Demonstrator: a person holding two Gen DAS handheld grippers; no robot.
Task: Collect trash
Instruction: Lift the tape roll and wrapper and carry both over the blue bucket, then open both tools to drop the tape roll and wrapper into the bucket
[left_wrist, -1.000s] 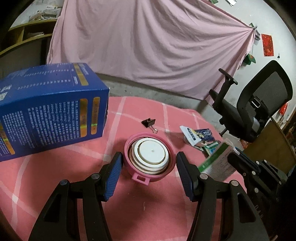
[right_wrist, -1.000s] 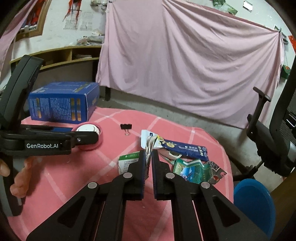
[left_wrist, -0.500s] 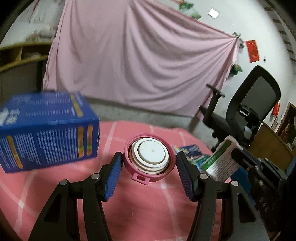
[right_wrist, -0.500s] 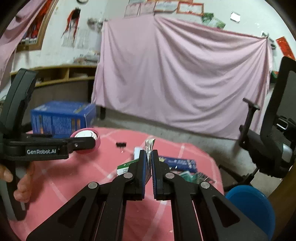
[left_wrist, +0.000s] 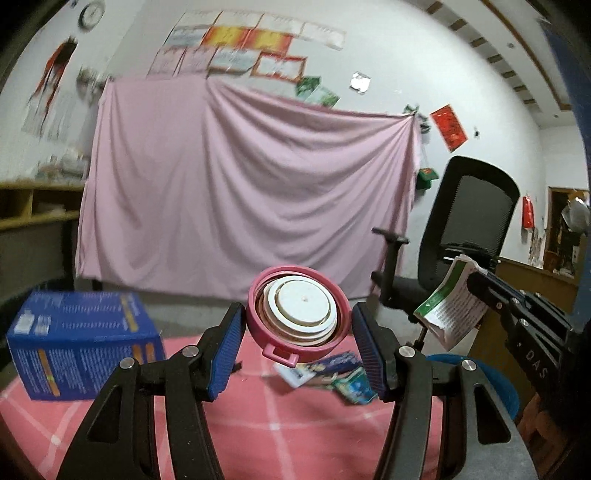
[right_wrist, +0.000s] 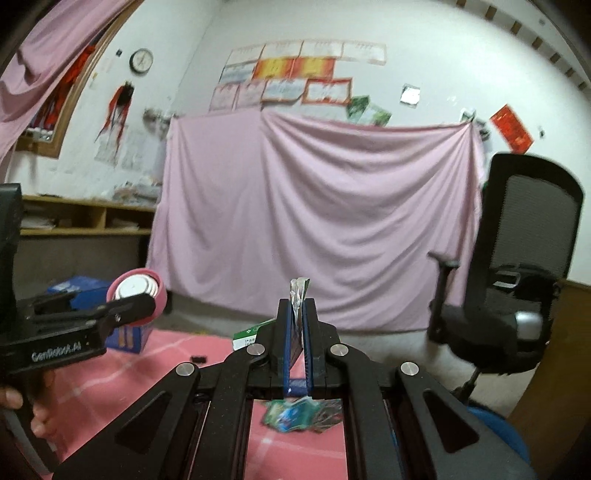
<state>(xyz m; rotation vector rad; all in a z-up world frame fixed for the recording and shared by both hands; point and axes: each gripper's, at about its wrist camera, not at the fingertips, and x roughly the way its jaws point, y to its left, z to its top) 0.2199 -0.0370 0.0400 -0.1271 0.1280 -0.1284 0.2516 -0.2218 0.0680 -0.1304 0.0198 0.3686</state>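
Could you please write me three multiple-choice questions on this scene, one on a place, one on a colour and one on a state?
1. Where is the pink lid?
A. between the left gripper's jaws, off the table
B. on the blue box
C. on the office chair

2. What colour is the cloth hung on the wall?
A. green
B. pink
C. black

3. How is the right gripper?
A. wide open, empty
B. shut on a green and white packet
C. out of sight

Answers: 1 A, the lid hangs between the jaws above the tablecloth; 2 B, plainly pink; 3 B, the packet sticks out of the closed jaws.
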